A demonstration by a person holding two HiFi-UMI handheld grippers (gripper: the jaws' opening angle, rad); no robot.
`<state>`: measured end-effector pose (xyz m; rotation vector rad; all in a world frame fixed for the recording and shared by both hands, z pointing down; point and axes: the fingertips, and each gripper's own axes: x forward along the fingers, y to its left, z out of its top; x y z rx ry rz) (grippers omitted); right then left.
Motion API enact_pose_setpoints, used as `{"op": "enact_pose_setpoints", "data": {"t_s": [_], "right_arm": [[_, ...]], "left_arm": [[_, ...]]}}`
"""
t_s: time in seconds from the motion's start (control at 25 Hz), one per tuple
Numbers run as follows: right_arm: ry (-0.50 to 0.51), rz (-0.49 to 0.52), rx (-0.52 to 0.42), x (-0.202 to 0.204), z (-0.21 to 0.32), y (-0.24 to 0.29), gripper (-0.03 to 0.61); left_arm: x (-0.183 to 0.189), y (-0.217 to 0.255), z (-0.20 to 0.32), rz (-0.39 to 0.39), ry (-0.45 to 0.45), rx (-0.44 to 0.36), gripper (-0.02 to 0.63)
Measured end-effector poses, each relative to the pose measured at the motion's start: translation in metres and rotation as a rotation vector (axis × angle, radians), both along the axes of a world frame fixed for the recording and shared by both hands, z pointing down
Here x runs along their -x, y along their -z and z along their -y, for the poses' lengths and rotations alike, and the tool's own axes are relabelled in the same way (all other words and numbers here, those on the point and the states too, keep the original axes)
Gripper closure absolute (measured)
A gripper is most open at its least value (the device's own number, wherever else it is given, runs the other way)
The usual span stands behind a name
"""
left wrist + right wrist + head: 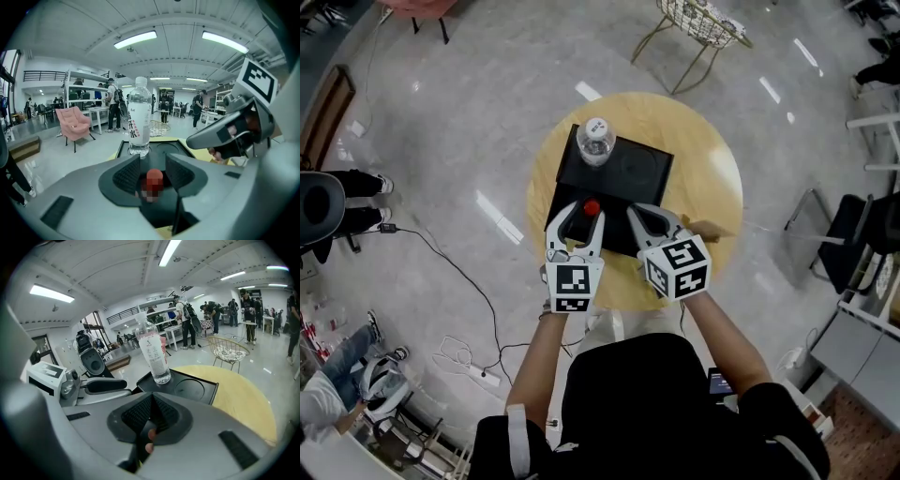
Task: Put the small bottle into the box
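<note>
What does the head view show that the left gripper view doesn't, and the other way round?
Only the head view shows the person's arms and the cable on the floor. Only the left gripper view shows the ceiling lights and the shelves. Both show the big water bottle standing in the black box, and the small red-capped bottle between the left gripper's open jaws.

Left tongs [152, 160] spread wide; right tongs [151, 399] closed.
</note>
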<state>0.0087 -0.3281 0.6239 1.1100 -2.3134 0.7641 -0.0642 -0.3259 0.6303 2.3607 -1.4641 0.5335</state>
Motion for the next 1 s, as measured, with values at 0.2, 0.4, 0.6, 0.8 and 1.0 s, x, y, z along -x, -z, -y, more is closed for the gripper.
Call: {"op": "enact_pose_setpoints", "data": {"t_s": [0.2,0.4,0.6,0.8,1.0], "right_arm": [[0.002,0.005,-0.039,0.008,-0.012,0.019,0.578],[-0.002,0.010,-0.090,0.011,-0.019,0.041,0.578],[-0.013,0.013,-0.132,0.010,-0.035,0.065,0.578],[-0.010,0.019,-0.181,0.017,-0.048,0.086,0.578],[-0.007,0.026,-0.233,0.027,-0.065,0.107,0.578]], "left_arm": [[0.008,0.023,-0.016,-0.015,0.009,-0.018,0.442],[0.010,0.046,-0.028,-0.013,0.015,-0.050,0.452],[0.010,0.078,-0.051,-0.033,0.017,-0.096,0.493],[0.015,0.104,-0.068,-0.029,0.018,-0.140,0.520],[0.024,0.129,-0.088,-0.031,0.022,-0.176,0.540]]}}
